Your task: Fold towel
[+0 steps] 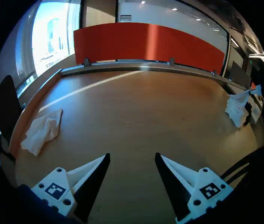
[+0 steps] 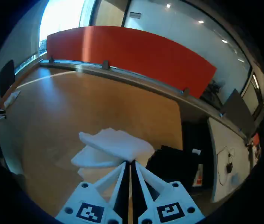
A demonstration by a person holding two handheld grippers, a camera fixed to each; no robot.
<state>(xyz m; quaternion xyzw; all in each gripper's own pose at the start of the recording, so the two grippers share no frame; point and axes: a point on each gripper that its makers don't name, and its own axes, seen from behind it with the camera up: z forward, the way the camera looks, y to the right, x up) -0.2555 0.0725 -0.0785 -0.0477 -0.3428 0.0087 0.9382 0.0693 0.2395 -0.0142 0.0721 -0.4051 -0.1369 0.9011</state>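
Note:
My right gripper point(image 2: 130, 164) is shut on the near edge of a white towel point(image 2: 113, 146), which bunches in loose layers over the right end of the wooden table point(image 2: 94, 108). The left gripper view shows that same towel point(image 1: 238, 108) hanging in folds at the far right, below the right gripper point(image 1: 257, 90). My left gripper point(image 1: 132, 161) is open over bare tabletop point(image 1: 139, 112), holding nothing. A second white towel point(image 1: 43, 130) lies crumpled near the table's left edge, well left of the left gripper. It appears small and far off point(image 2: 11, 98) in the right gripper view.
An orange divider panel point(image 1: 146, 43) runs along the table's far edge. A black chair point(image 1: 5, 106) stands past the left edge. Beyond the right end are dark objects point(image 2: 176, 164) and a white desk point(image 2: 227, 156) with cables.

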